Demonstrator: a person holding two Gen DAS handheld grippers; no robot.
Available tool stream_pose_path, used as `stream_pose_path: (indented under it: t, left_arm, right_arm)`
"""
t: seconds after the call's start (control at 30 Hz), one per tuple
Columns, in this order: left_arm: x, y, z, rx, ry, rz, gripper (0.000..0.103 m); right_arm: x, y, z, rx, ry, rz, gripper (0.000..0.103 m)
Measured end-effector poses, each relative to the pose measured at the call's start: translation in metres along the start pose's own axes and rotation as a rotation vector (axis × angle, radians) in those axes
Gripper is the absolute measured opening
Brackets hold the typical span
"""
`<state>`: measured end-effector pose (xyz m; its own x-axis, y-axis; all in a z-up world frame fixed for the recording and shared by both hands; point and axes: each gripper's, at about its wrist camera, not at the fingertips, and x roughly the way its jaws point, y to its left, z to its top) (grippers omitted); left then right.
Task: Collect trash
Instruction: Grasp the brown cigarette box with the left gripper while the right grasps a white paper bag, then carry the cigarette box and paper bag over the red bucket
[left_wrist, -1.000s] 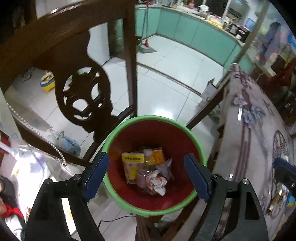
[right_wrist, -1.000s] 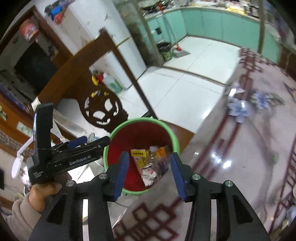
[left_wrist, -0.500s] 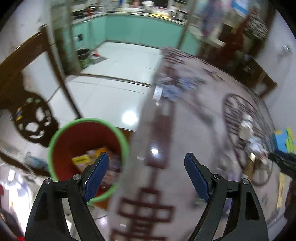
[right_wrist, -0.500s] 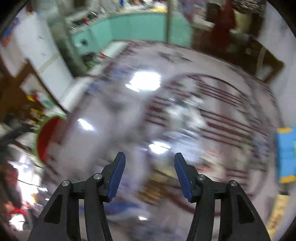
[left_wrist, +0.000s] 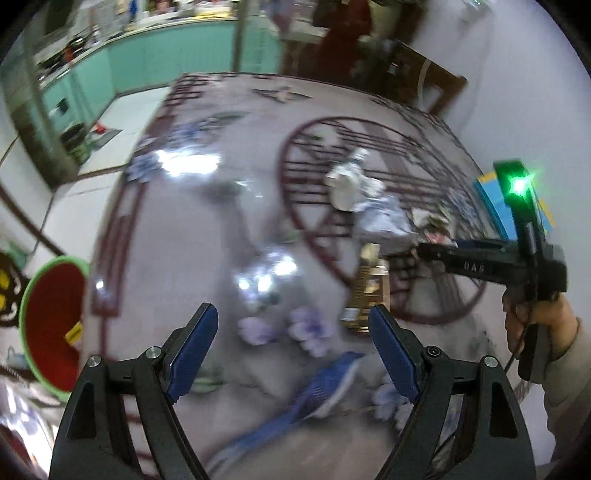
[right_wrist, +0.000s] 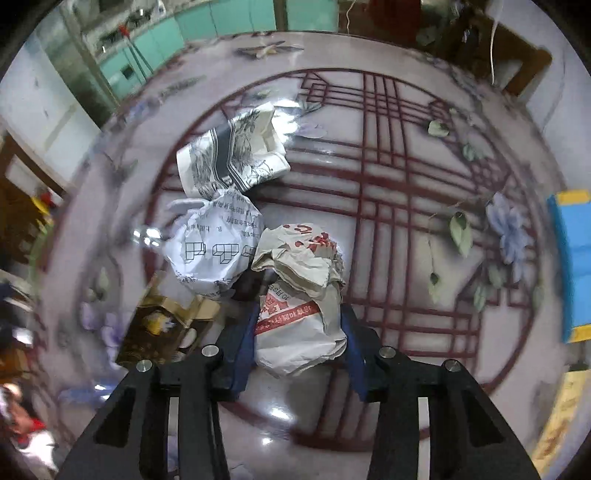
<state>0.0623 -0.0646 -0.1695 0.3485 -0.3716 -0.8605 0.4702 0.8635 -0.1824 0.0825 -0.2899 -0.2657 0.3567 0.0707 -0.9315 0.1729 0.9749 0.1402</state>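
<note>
In the right wrist view my right gripper (right_wrist: 299, 328) has its fingers on both sides of a crumpled white paper bag with red print (right_wrist: 299, 291) on the patterned table (right_wrist: 406, 206). Beside it lie a crumpled printed paper ball (right_wrist: 214, 243), a folded grey-white carton (right_wrist: 236, 155) and a brown-gold wrapper (right_wrist: 162, 325). In the left wrist view my left gripper (left_wrist: 291, 350) is open and empty above the table. The red bin with a green rim (left_wrist: 48, 321) stands off the table's left edge. The right gripper (left_wrist: 480, 258) shows at the right by the trash pile (left_wrist: 369, 199).
A blue wrapper (left_wrist: 321, 387) lies on the table just in front of my left gripper. A blue and yellow box (right_wrist: 572, 258) sits at the table's right edge. Teal kitchen cabinets (left_wrist: 166, 55) and a wooden chair (left_wrist: 424, 77) stand beyond the table.
Both grippers have swung from over the bin to over the table. My right gripper has narrowed around the white paper bag. The left gripper stays open.
</note>
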Motion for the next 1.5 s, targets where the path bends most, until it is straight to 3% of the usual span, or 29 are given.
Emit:
stream_pose_path:
  t: [0.23, 0.47, 0.53, 0.63, 0.9, 1.5]
  left_arm:
    - [0.059, -0.061, 0.003, 0.126, 0.071, -0.001, 0.084]
    - [0.096, -0.076, 0.002, 0.111, 0.113, 0.037, 0.081]
    - [0.103, -0.076, -0.001, 0.107, 0.120, 0.046, 0.048]
    - [0.101, -0.076, -0.002, 0.116, 0.104, 0.059, 0.041]
    - [0.053, -0.059, 0.003, 0.022, 0.019, 0.086, 0.040]
    - [-0.008, -0.018, 0.004, -0.080, -0.088, 0.165, 0.041]
  right_arm:
    - [-0.047, -0.019, -0.003, 0.020, -0.088, 0.005, 0.038]
    - [-0.070, -0.020, -0.012, 0.034, -0.121, 0.038, 0.039]
    - [-0.072, -0.022, -0.013, 0.040, -0.126, 0.045, 0.039]
    - [-0.074, -0.022, -0.015, 0.038, -0.129, 0.052, 0.039]
    - [-0.095, -0.008, -0.012, -0.031, -0.188, 0.014, 0.039]
    - [-0.122, 0.054, -0.006, -0.156, -0.261, 0.061, 0.039]
